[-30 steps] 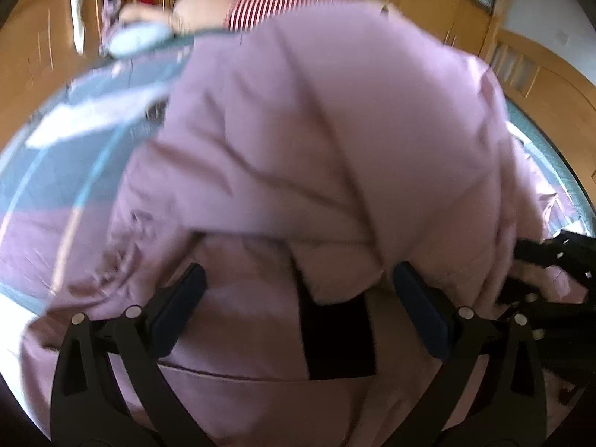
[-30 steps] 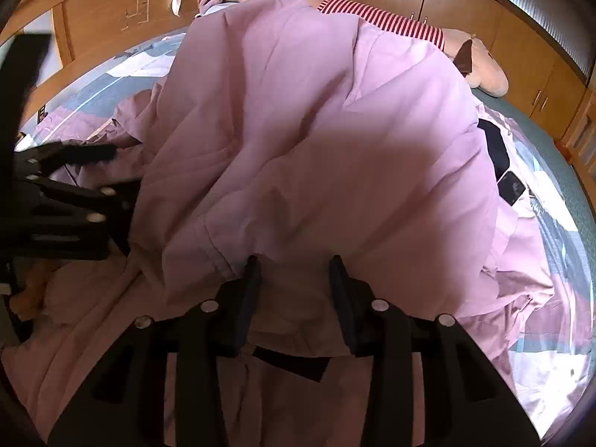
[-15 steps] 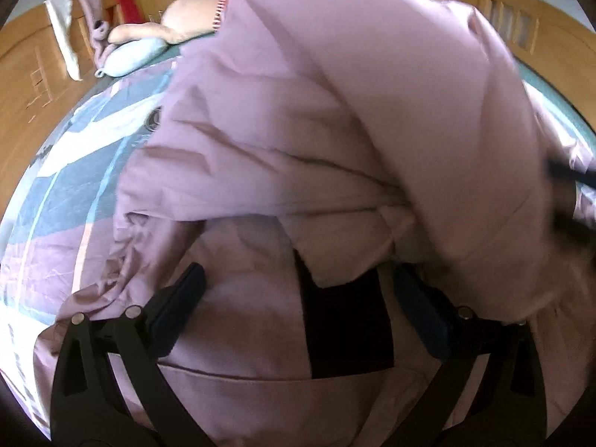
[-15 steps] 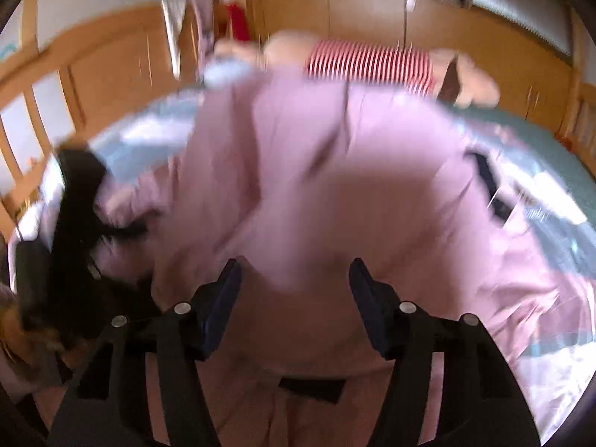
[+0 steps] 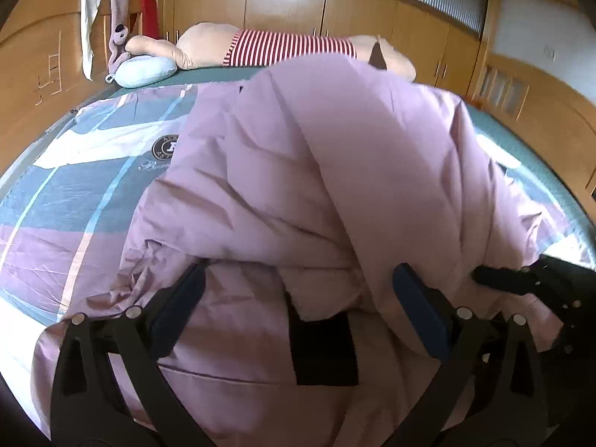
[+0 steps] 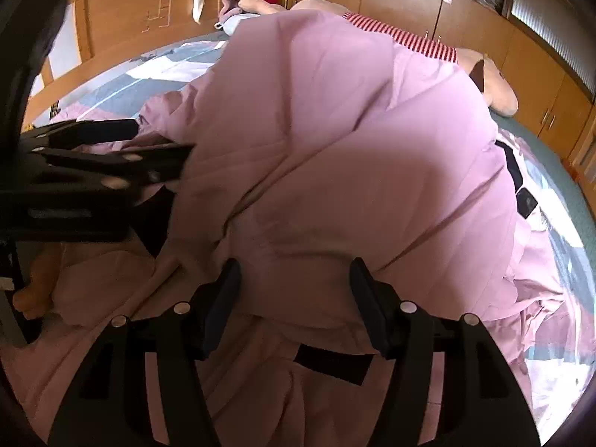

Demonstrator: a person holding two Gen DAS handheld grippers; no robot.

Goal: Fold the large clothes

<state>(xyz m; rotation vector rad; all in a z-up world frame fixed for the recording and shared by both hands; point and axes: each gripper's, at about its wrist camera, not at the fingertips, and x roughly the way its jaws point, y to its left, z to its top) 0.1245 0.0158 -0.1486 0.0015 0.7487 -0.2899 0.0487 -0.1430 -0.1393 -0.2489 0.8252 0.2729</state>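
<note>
Pink padded jacket (image 5: 335, 171) lay on the bed (image 5: 74, 201), bulky and mounded, spread over the patterned quilt. One large panel was folded over onto the lower part; its edge ran across just ahead of both grippers. A black strip (image 5: 322, 350) showed beneath that edge on the lower layer, and another black tab (image 6: 516, 175) sat at the jacket's far right side in the right wrist view.

Left gripper (image 5: 298, 316): jaws spread wide, nothing between them, hovering over the folded edge. Right gripper (image 6: 294, 298): jaws also spread, the puffed fold bulging between them, but not pinched as far as could be seen. The right gripper appeared at the right margin of the left wrist view, the left gripper at the left of the right wrist view, so the two were close together.

Judgement on progress: one fold over appeared done. The bundle was still tall and loose, with crumpled fabric trailing at the right side (image 6: 536, 298). Flattening and further folds likely remained.

Beyond the jacket: a stuffed toy in a red-striped shirt (image 5: 290, 48) and a small blue pillow (image 5: 145, 70) at the head of the bed; wooden cupboards (image 5: 283, 3) behind.
</note>
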